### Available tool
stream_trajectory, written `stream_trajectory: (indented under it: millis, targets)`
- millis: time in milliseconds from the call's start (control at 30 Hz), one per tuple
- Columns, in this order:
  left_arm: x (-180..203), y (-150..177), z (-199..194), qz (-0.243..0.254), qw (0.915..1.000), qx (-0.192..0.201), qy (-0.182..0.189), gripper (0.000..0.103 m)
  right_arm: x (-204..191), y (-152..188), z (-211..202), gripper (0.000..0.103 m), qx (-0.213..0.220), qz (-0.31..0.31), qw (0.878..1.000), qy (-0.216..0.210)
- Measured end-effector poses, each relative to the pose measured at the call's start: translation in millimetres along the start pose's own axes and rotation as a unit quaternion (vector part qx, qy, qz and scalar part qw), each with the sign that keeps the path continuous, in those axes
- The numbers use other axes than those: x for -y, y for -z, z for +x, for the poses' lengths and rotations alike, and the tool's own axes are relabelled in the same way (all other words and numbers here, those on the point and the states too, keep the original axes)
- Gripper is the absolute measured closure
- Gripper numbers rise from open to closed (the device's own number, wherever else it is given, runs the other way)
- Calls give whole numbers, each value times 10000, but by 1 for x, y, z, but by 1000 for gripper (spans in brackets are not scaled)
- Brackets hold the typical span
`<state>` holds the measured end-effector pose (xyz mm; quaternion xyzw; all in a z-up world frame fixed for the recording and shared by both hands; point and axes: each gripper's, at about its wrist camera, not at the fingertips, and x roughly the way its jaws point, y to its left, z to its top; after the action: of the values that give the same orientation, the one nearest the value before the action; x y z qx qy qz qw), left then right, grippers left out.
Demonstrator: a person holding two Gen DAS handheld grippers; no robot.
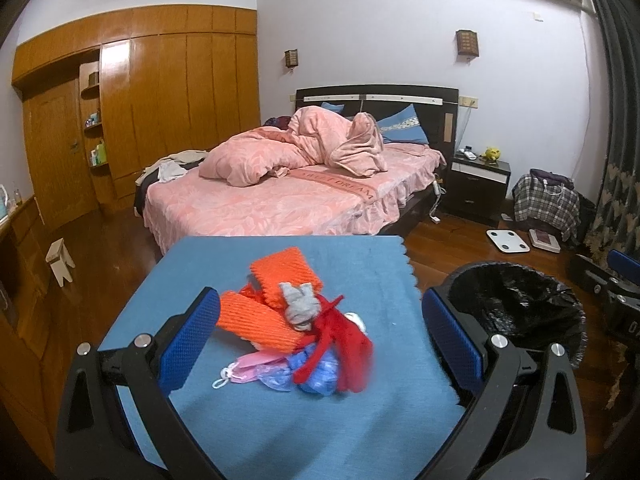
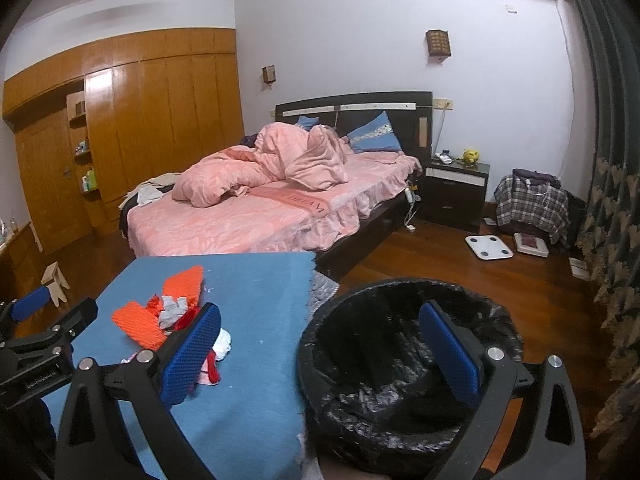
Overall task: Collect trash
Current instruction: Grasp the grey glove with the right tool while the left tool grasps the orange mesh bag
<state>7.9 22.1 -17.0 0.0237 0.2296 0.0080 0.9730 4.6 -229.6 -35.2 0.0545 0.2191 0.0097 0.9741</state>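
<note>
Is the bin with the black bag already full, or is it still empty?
Empty, as far as it shows. The right wrist view looks down into the trash bin and only crumpled black liner appears; the trash pile lies on the blue cloth.

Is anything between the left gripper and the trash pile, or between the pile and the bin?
Nothing visible. The left gripper is open around the trash pile, and the bin stands open beside the table's right edge.
</note>
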Motion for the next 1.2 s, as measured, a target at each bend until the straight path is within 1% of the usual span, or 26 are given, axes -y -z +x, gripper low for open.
stream_trajectory:
  millis: [67,200,267,333,400,467,567,700,800,867,933,1067,1133,1200]
  targets:
    - [-10,3,6,-20,9999,8,-107,5,-6,3,7,6,-21,-12,10000,-56]
    - [-39,15,25,-108,9989,-143,-439,5,-25,11,29,6,-133,-125,9997,-178]
    - [-54,21,35,-142,9983,-241,-519,5,-35,15,45,6,-209,-198,9992,-266]
    - [-68,28,43,-145,9969,-339,-691,5,-45,18,57,6,-255,-238,9987,-371]
    - [-81,33,53,-199,9961,-428,-746,5,-57,24,72,6,-323,-296,9979,-485]
    - [-91,35,59,-255,9957,-427,-778,5,-69,29,84,6,-378,-337,9970,-577]
    - [-102,39,69,-344,9955,-463,-752,5,-82,34,102,6,-464,-376,9954,-745]
    - [-116,39,81,-479,9942,-475,-839,5,-111,32,122,12,-483,-452,9923,-1051]
    - [-128,36,90,-556,9936,-391,-907,5,-135,26,136,15,-468,-520,9890,-1306]
    - [-135,34,96,-568,9932,-357,-948,5,-148,26,143,20,-510,-619,9869,-1398]
    - [-143,33,105,-587,9925,-385,-1003,5,-163,27,155,29,-618,-705,9830,-1577]
    - [-160,34,120,-728,9905,-483,-1060,5,-183,38,176,37,-892,-820,9779,-1703]
    - [-163,37,125,-737,9899,-534,-1089,5,-189,44,187,44,-1020,-876,9758,-1723]
    - [-166,40,131,-748,9895,-587,-1092,5,-192,49,195,46,-1158,-859,9742,-1736]
